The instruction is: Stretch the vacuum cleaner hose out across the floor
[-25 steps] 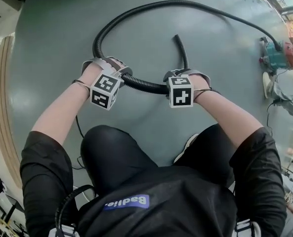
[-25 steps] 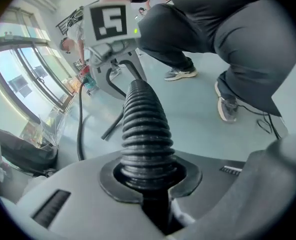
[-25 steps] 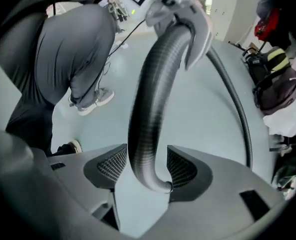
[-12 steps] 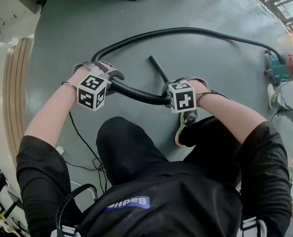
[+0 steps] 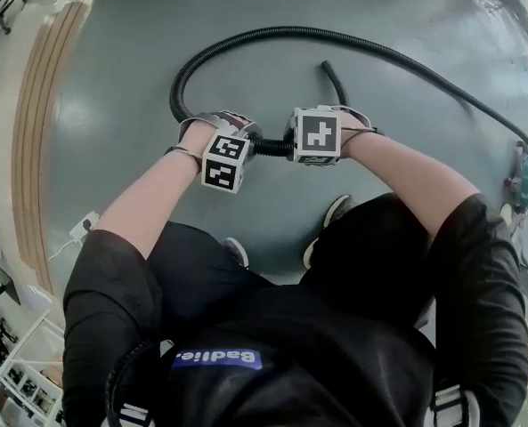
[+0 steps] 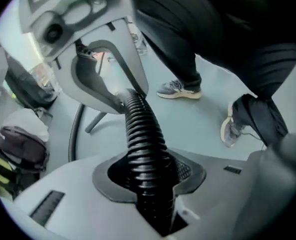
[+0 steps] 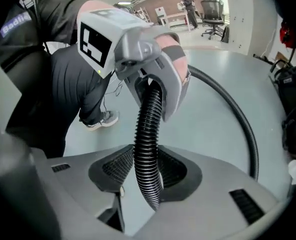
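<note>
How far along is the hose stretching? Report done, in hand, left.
Done: little; the hose lies in a loop on the floor. In hand: both grippers sit side by side on it, the left gripper with jaws that have just been opening round it, the right gripper with jaws just closing on it. Left: pull the loop out straight.

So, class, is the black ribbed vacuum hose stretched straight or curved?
Curved: the black ribbed hose sweeps in a loop across the grey floor.
</note>
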The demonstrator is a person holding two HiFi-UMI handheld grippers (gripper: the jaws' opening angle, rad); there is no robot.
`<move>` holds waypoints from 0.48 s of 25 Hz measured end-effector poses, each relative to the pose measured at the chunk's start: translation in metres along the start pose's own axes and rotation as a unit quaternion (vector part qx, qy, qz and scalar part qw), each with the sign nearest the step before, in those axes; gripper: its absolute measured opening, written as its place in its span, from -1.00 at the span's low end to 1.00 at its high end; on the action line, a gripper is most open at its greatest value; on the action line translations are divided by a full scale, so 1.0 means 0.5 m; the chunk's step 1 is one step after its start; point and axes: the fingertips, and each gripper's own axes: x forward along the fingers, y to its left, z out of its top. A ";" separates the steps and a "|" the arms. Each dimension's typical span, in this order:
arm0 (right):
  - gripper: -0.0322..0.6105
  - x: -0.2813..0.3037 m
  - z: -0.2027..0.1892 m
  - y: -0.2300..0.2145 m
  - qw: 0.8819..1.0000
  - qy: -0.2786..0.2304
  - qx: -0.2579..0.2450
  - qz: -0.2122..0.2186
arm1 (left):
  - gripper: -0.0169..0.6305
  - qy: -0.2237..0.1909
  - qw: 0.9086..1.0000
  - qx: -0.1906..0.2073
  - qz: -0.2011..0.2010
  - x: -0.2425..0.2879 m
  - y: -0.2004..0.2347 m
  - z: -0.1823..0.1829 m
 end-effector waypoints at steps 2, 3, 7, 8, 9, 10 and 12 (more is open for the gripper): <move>-0.42 -0.004 -0.036 -0.024 0.999 0.000 -0.041 -0.017 | -0.47 0.002 1.000 -0.030 -0.004 -0.012 0.022 0.008; -0.35 -0.003 -0.059 -0.038 0.997 0.007 -0.072 -0.032 | -0.47 0.008 0.999 -0.034 -0.007 -0.021 0.030 0.005; -0.09 0.034 -0.166 -0.109 0.980 0.028 -0.173 -0.091 | -0.48 0.001 0.998 -0.059 -0.022 -0.091 0.062 -0.026; -0.09 0.042 -0.181 -0.125 0.977 0.015 -0.186 -0.104 | -0.48 -0.002 0.997 -0.066 -0.028 -0.115 0.068 -0.029; -0.09 0.042 -0.189 -0.135 0.974 -0.004 -0.193 -0.115 | -0.48 0.001 0.997 -0.069 -0.035 -0.143 0.070 -0.028; -0.10 0.031 -0.190 -0.136 0.974 -0.028 -0.192 -0.119 | -0.48 0.009 0.997 -0.068 -0.041 -0.172 0.071 -0.024; -0.20 -0.012 -0.167 -0.116 0.976 -0.077 -0.173 -0.108 | -0.48 0.039 0.996 -0.062 -0.052 -0.226 0.074 -0.019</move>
